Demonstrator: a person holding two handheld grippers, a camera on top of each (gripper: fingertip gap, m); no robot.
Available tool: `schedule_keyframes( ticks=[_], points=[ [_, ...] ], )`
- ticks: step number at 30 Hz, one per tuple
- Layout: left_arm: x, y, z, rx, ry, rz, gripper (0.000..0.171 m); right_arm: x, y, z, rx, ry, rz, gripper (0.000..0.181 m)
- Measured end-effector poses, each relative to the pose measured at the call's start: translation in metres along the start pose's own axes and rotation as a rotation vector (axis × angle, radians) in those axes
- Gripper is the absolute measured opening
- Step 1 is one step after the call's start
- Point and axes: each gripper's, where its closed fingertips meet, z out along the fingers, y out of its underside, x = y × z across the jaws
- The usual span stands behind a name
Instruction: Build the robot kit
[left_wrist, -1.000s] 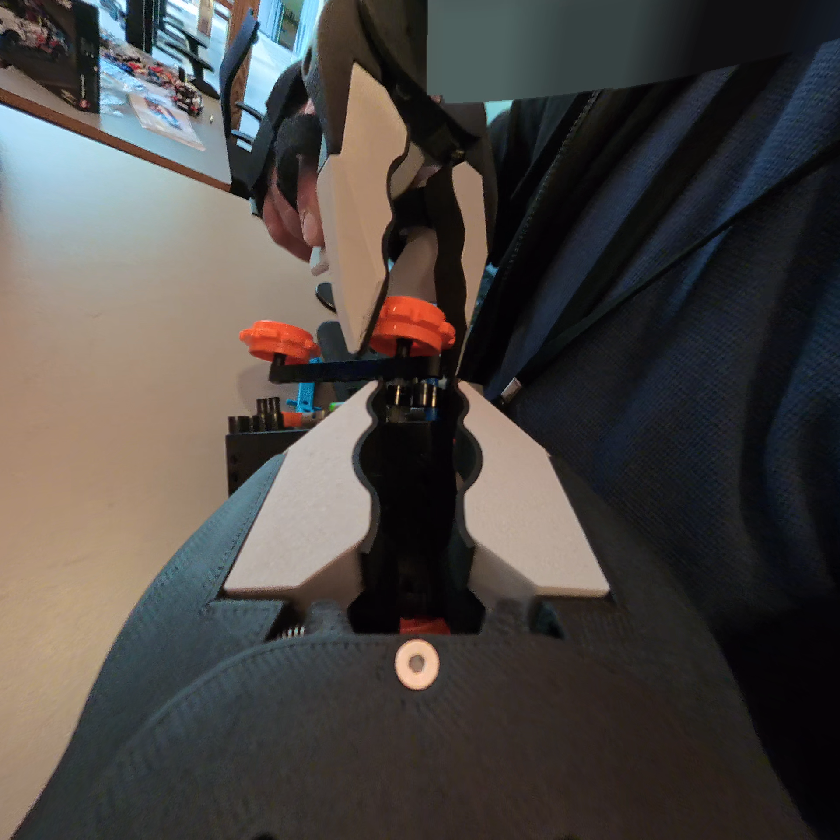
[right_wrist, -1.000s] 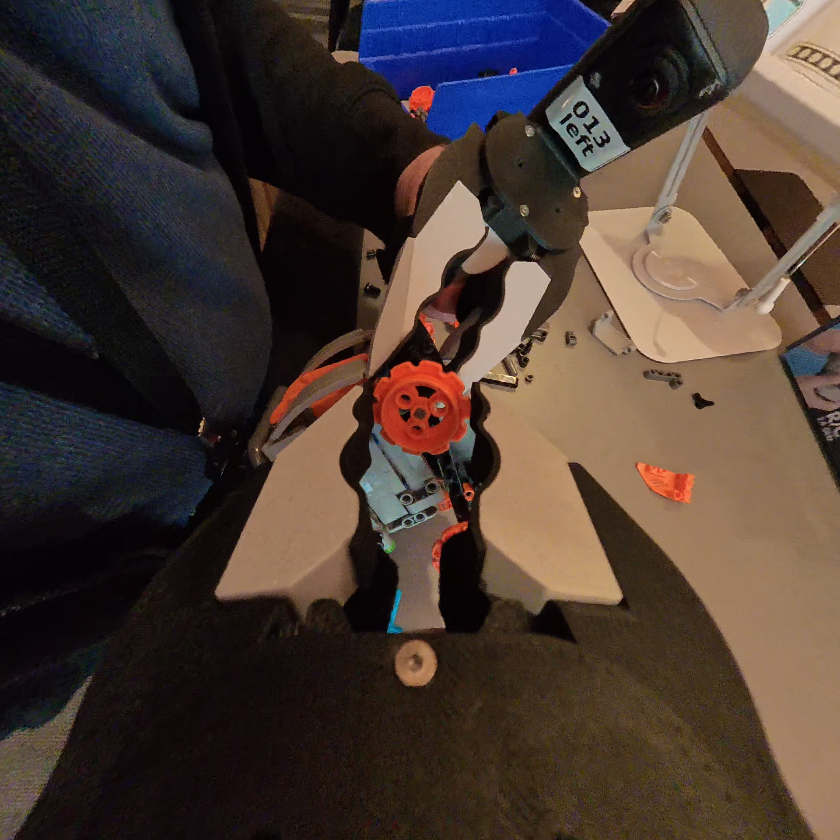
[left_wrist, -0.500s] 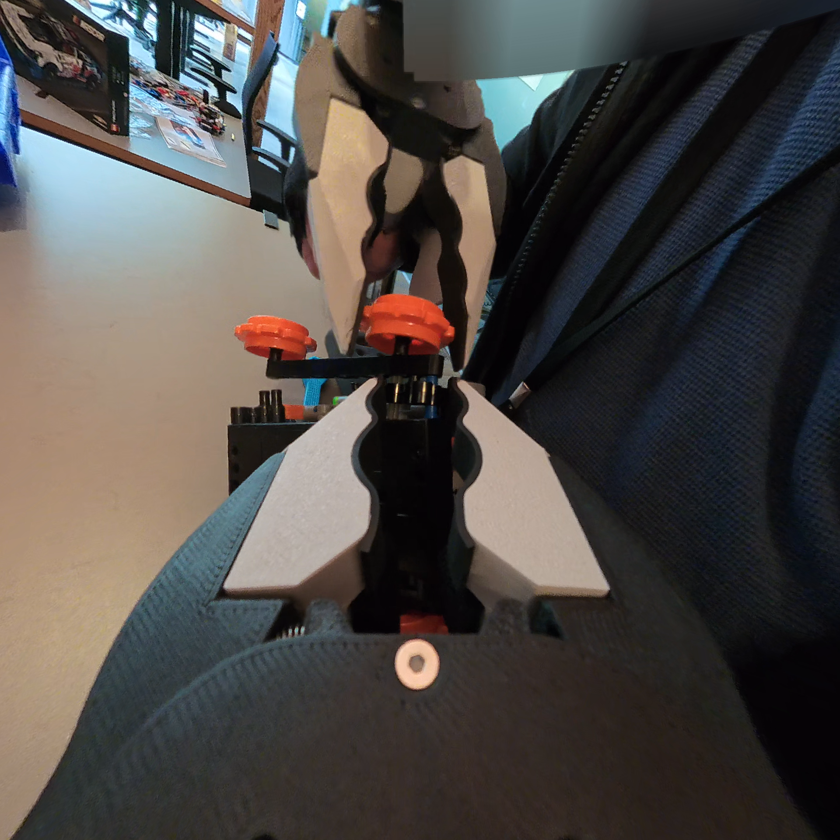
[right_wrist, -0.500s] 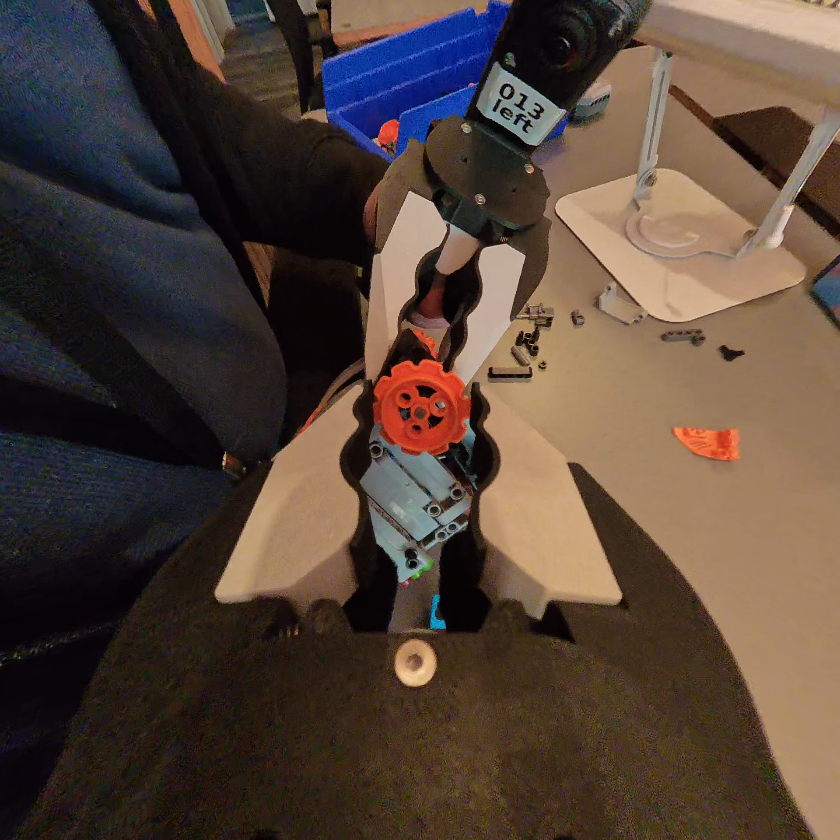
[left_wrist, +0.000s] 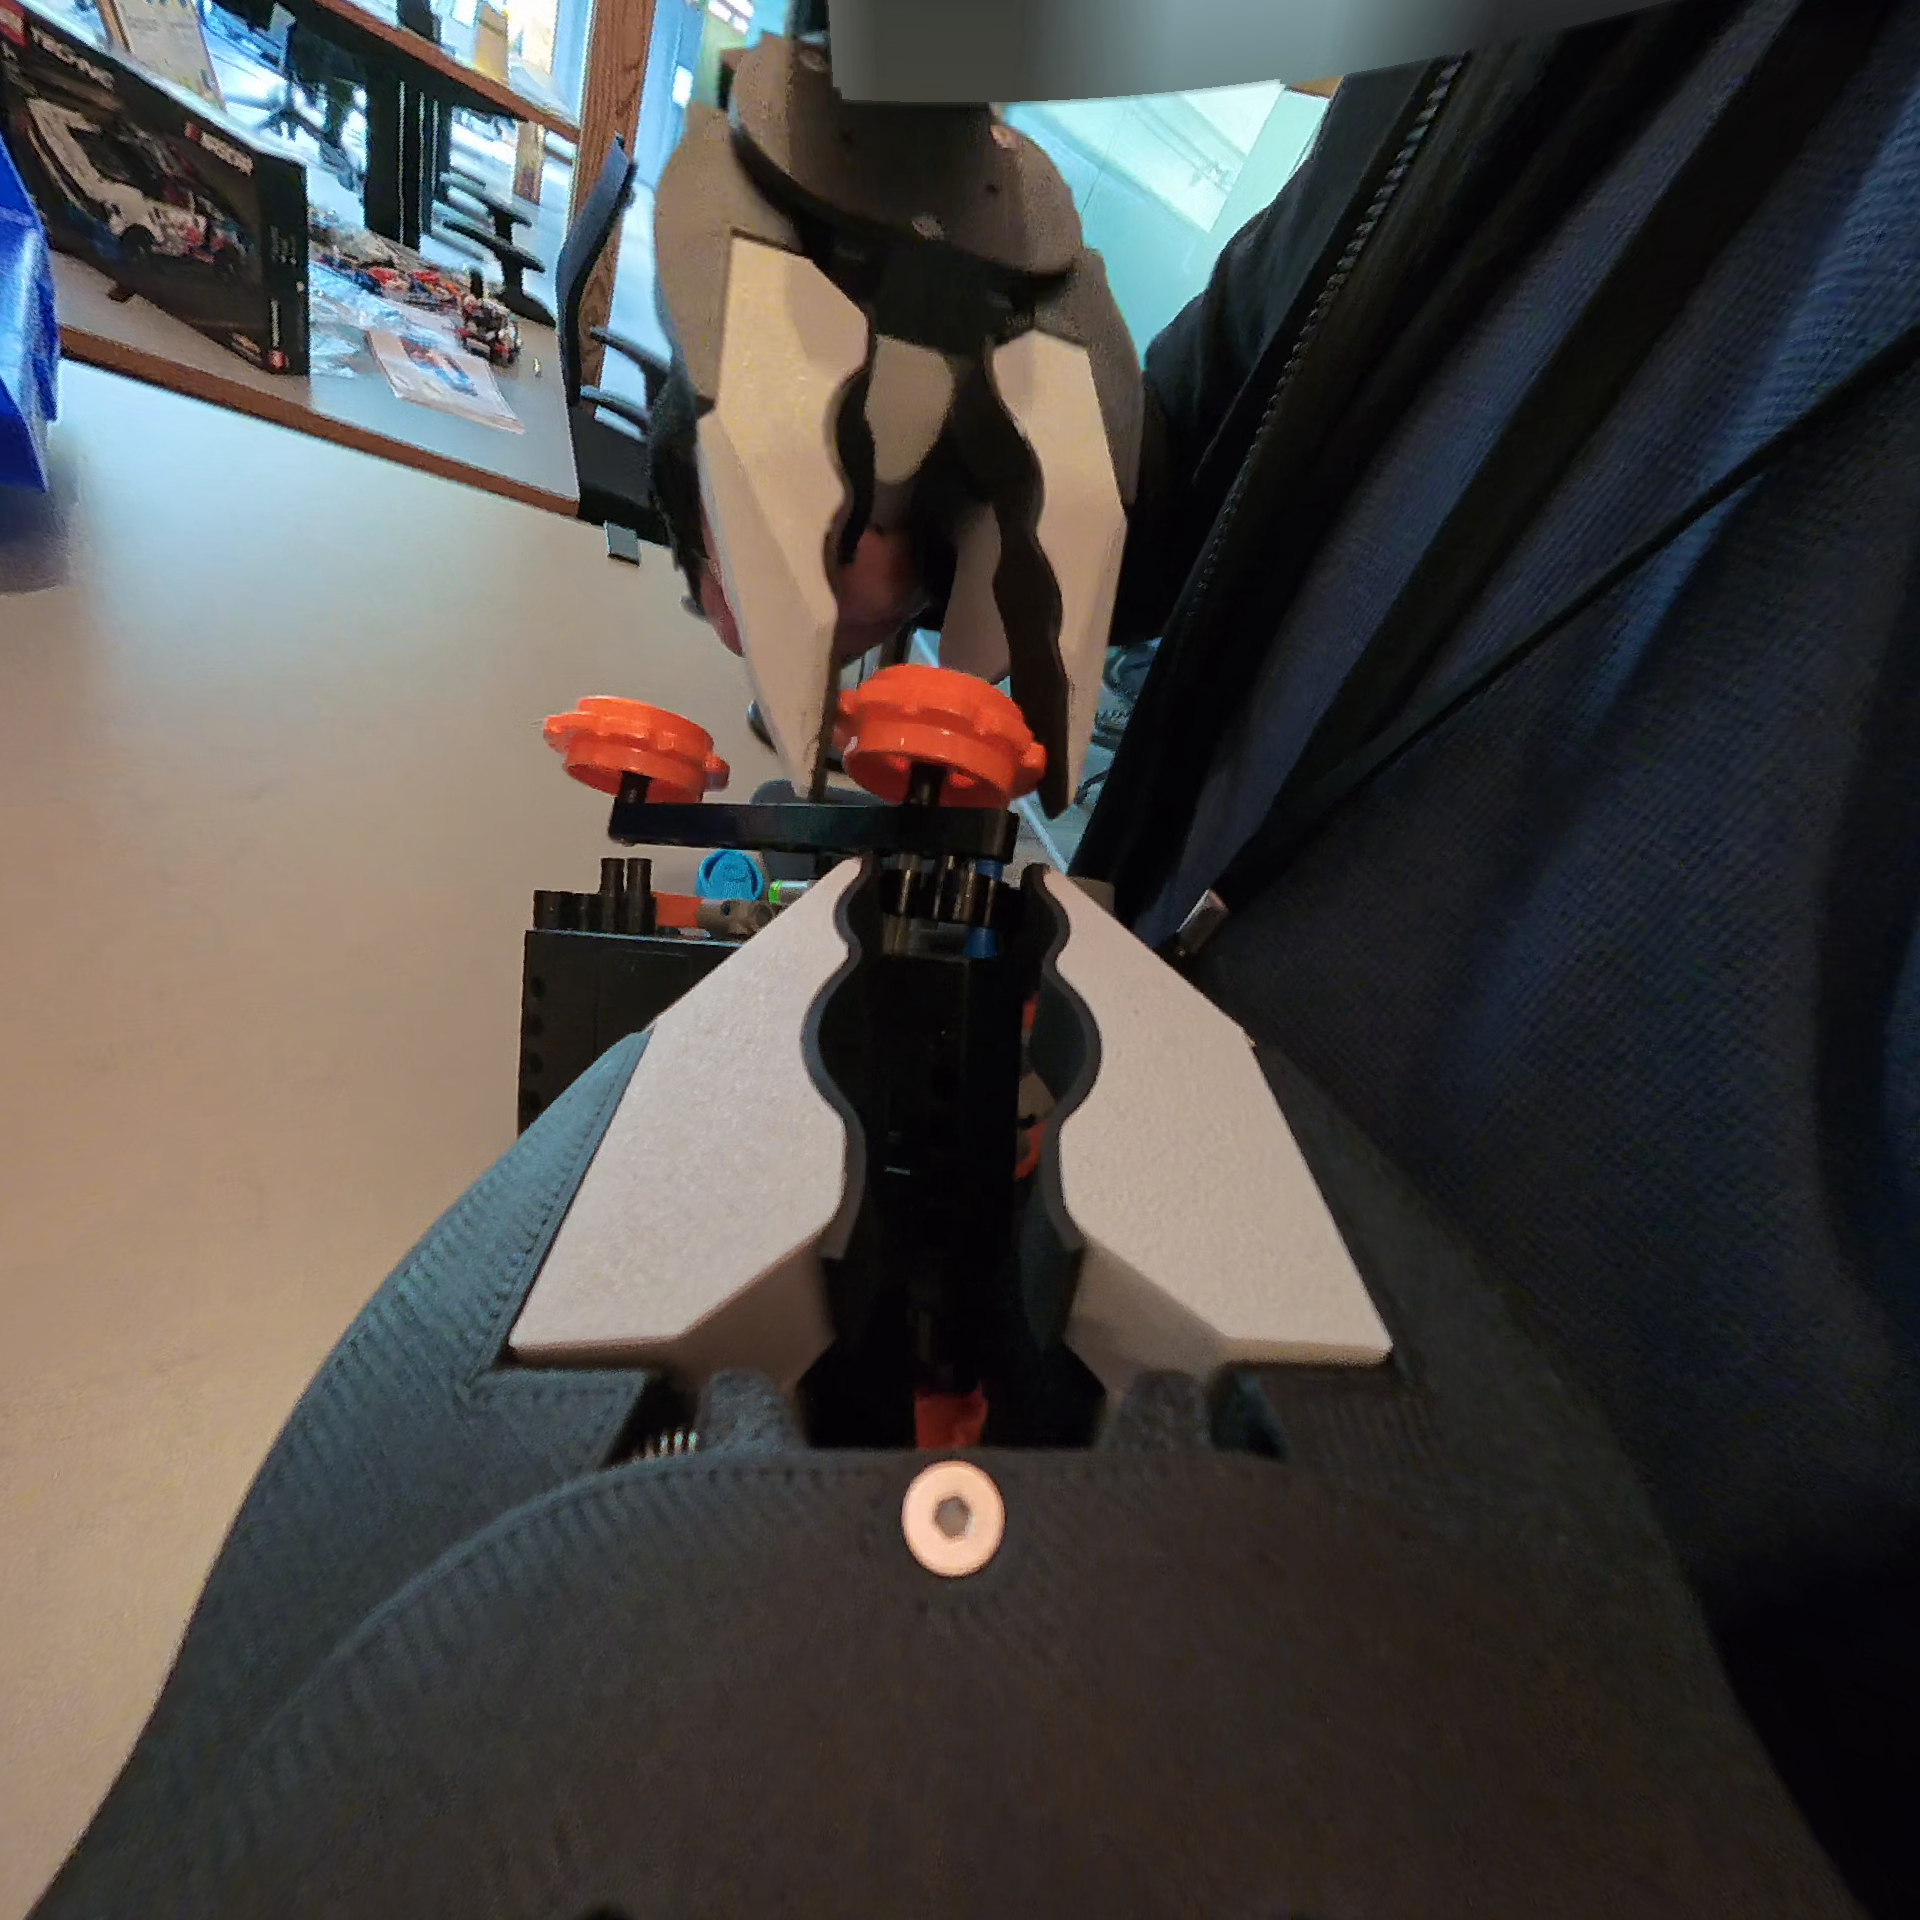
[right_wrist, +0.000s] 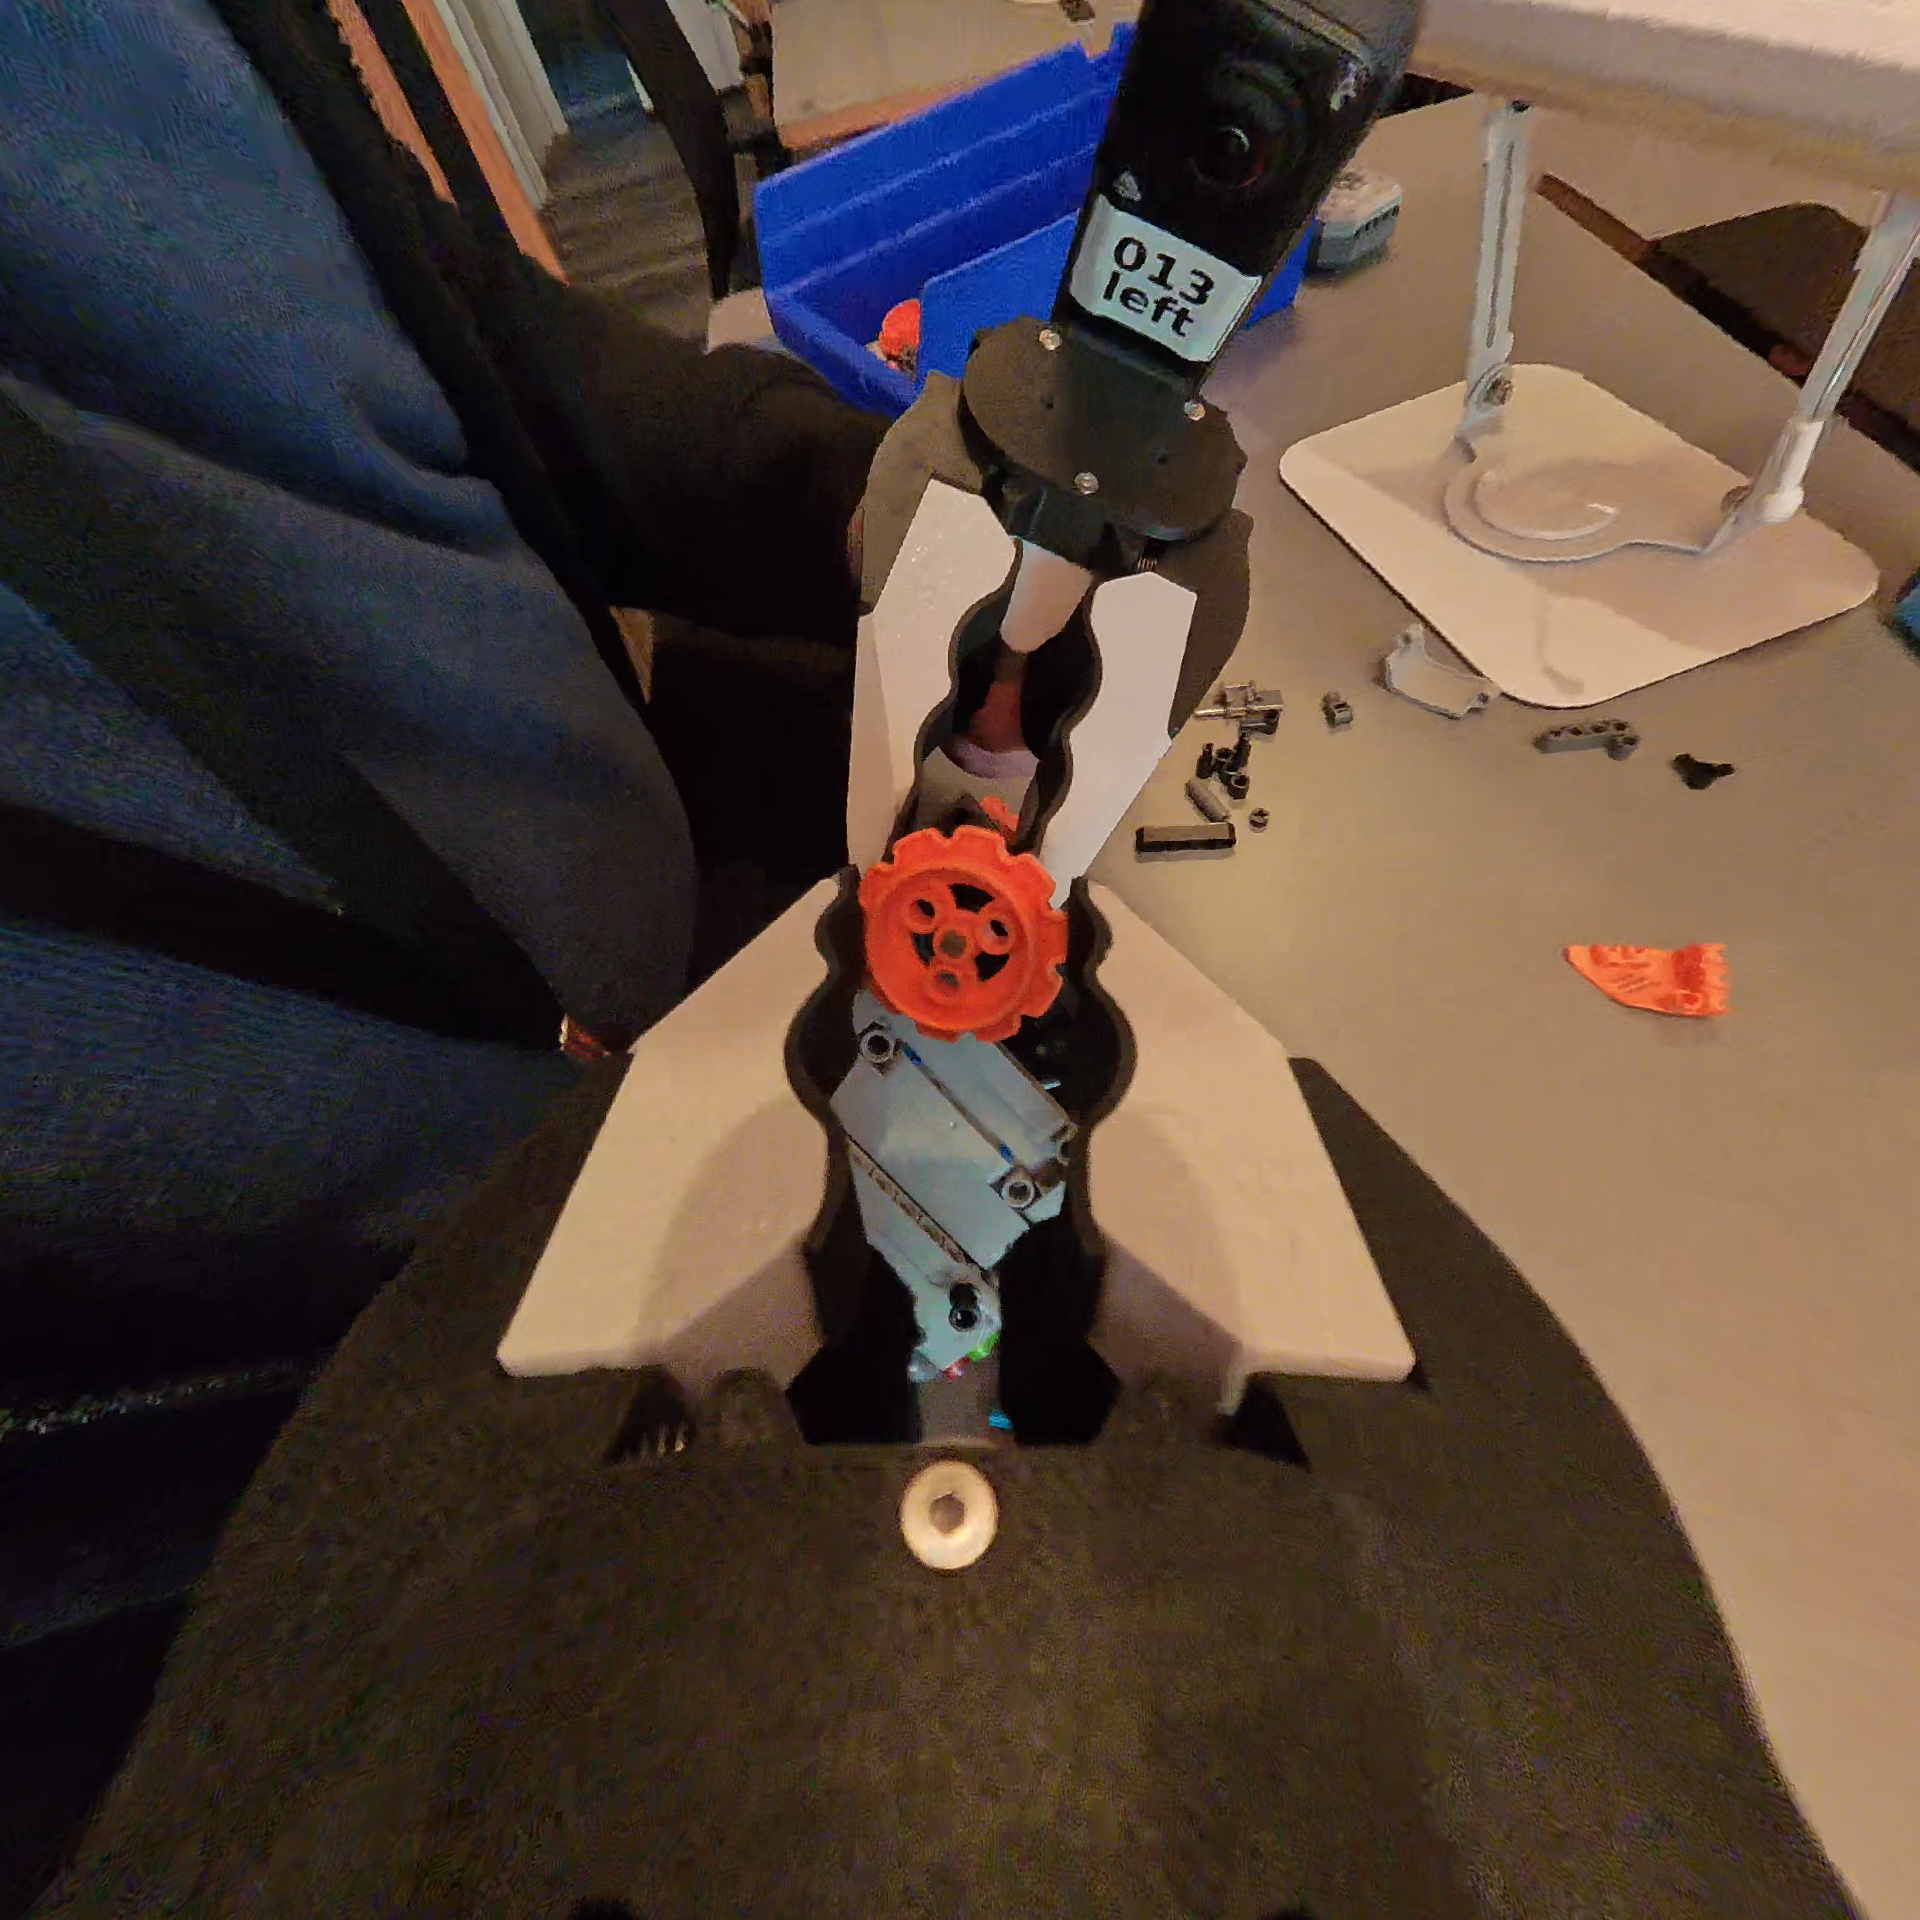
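Left gripper (left_wrist: 945, 883), centre of the left wrist view: jaws pinching the black body of a toy-brick assembly (left_wrist: 925, 1091), which fills the gap between them. Past the tips, a black beam (left_wrist: 810, 828) runs across mid-frame, carrying two orange toothed wheels. The left orange wheel (left_wrist: 636, 746) stands free. The right orange wheel (left_wrist: 935, 740) sits between the jaws of the right gripper (left_wrist: 935, 758), which comes down from the top of the frame.

Right wrist view: right gripper (right_wrist: 961, 904) in centre frame, jaws part-spread either side of the same wheel (right_wrist: 961, 948), seen face-on. Whether they press on it or just bracket it, cannot tell. Below the wheel, between the jaws, a grey block of bricks (right_wrist: 951, 1143) tilted on the diagonal. Left gripper (right_wrist: 987, 831) enters from the top centre with a white label on its neck.

Right half of frame: grey tabletop (right_wrist: 1558, 1195) with small dark loose parts (right_wrist: 1216, 779), an orange scrap (right_wrist: 1652, 977) and a white stand base (right_wrist: 1558, 540). Blue bin (right_wrist: 935, 229) at upper centre. Dark blue jacket (right_wrist: 260, 623) fills the left side.
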Motion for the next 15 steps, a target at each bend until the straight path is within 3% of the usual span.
schedule_keyframes(
  ticks=[6,9,13,15],
  points=[
    [0.0001,-0.0019,0.0007,-0.002,0.006,0.015,0.026,-0.0022,0.0021,-0.0024,-0.086,0.084,-0.204,0.036],
    [0.0016,-0.0023,0.0017,-0.003,0.008,0.022,0.026,-0.0039,0.0015,-0.0043,-0.055,0.056,-0.137,0.036],
    [-0.0004,-0.0045,0.0012,0.004,-0.007,0.019,0.027,-0.0001,0.0001,-0.0063,0.014,-0.017,0.089,0.036],
    [0.0007,-0.0036,0.0007,0.004,0.0,0.02,0.026,-0.0027,-0.0008,-0.0067,0.033,-0.01,0.098,0.033]
  ],
)
